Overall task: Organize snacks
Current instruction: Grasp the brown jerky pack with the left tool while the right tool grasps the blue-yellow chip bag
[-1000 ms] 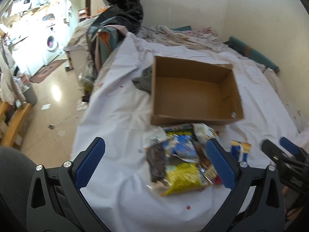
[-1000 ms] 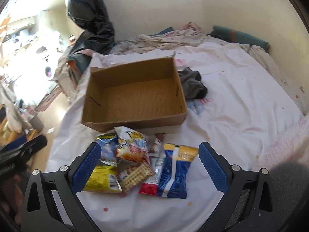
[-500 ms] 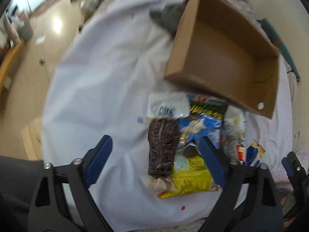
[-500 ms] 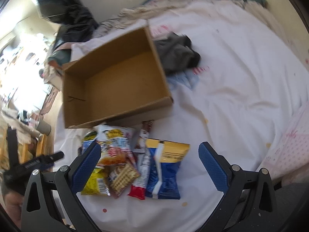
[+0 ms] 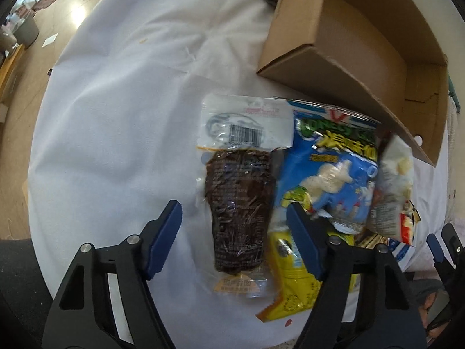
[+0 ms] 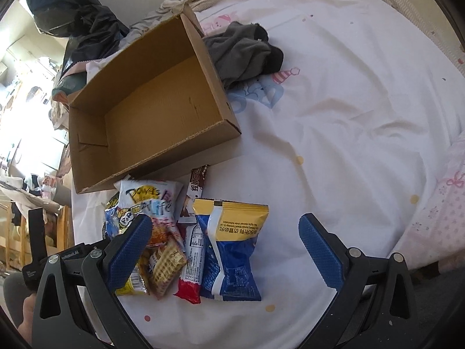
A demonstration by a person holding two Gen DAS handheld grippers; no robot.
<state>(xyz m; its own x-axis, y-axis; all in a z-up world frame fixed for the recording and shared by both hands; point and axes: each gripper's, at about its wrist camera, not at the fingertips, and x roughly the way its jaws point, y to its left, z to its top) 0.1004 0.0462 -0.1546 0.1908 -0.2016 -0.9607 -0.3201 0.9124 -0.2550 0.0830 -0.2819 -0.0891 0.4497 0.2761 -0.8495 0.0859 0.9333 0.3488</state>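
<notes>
A pile of snack packets lies on the white bedsheet in front of an open, empty cardboard box (image 5: 343, 43) (image 6: 151, 110). My left gripper (image 5: 234, 226) is open, low over a clear packet of dark brown snack (image 5: 238, 203), with one finger on each side of it. Beside it lie a blue puffed-snack bag (image 5: 334, 174) and a yellow packet (image 5: 290, 285). My right gripper (image 6: 223, 247) is open above a blue and yellow bag (image 6: 229, 250), with a red-ended bar (image 6: 191, 267), a wafer packet (image 6: 165, 264) and a white chip bag (image 6: 148, 200) to its left.
A grey garment (image 6: 244, 52) lies by the box's far right corner. The sheet (image 6: 348, 116) stretches off to the right, with a pink patterned cover (image 6: 436, 218) at the bed edge. Floor (image 5: 43, 29) drops off left of the bed. Dark bags (image 6: 78, 23) are piled behind the box.
My left gripper has dropped and tipped down towards the snack pile, now straddling the dark brown packet. My right gripper has moved lower and closer over the blue and yellow bag.
</notes>
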